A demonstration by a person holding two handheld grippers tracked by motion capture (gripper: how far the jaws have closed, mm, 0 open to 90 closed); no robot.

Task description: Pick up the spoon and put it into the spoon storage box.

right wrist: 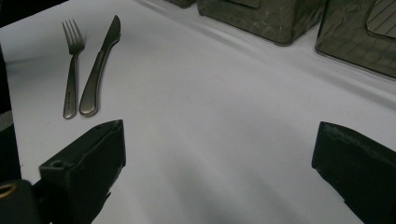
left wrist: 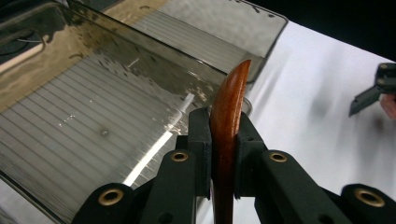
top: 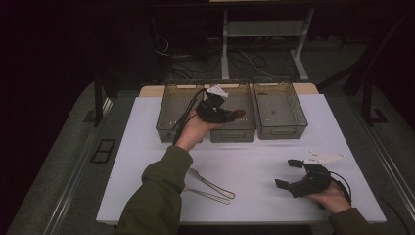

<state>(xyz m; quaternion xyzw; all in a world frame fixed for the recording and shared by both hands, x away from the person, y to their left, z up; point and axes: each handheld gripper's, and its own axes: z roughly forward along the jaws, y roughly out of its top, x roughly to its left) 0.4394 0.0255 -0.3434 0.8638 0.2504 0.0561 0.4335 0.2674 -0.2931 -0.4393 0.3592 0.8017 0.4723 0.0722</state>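
The left gripper is clamped on a reddish-brown wooden utensil, above the middle bin of three smoky plastic bins in the upper centre of the high view. In the left gripper view the wooden piece stands edge-on between the two black pads, pressed from both sides, its rounded tip rising past them toward the upper middle of the frame. The right gripper rests at the lower right on the white table, its jaws spread wide with nothing between them. A fork and knife lie side by side at the upper left of the right gripper view.
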